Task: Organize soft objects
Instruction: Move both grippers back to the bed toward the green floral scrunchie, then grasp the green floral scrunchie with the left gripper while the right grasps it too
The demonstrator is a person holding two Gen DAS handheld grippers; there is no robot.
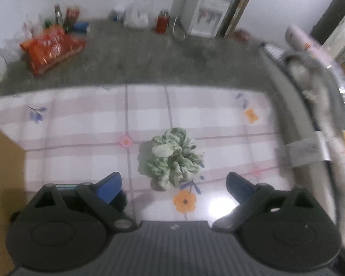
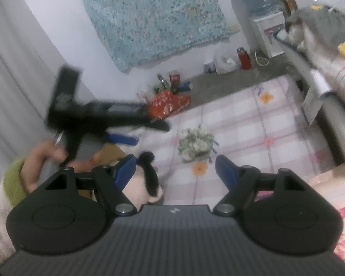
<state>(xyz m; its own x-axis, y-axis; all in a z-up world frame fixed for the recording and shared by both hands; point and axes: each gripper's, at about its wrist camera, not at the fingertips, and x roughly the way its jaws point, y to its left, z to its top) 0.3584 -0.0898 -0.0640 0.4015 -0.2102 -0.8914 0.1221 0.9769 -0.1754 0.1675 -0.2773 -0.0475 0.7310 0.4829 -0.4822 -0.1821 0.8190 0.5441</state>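
Left claw [image 1: 173,185] hangs wide and empty over the checked mat [image 1: 80,124], pitched steeply down, and I have the green scrunchie [image 1: 173,157] dead ahead of it, centred between the two blue fingertips [image 1: 109,189] and just beyond them. The scrunchie is a round bunch with no clear long axis, so I judge any closing line will do. It lies on the mat just beyond the orange flower print [image 1: 184,201]. My right claw [image 2: 174,172] is also wide with nothing between its tips; it looks down on the same scrunchie [image 2: 195,145] from farther back and at a shallower tilt, so the left is the nearer. Beside the right claw's left finger sits a black-eared plush toy [image 2: 147,179], possibly in a cardboard box, though blur leaves that unsure.
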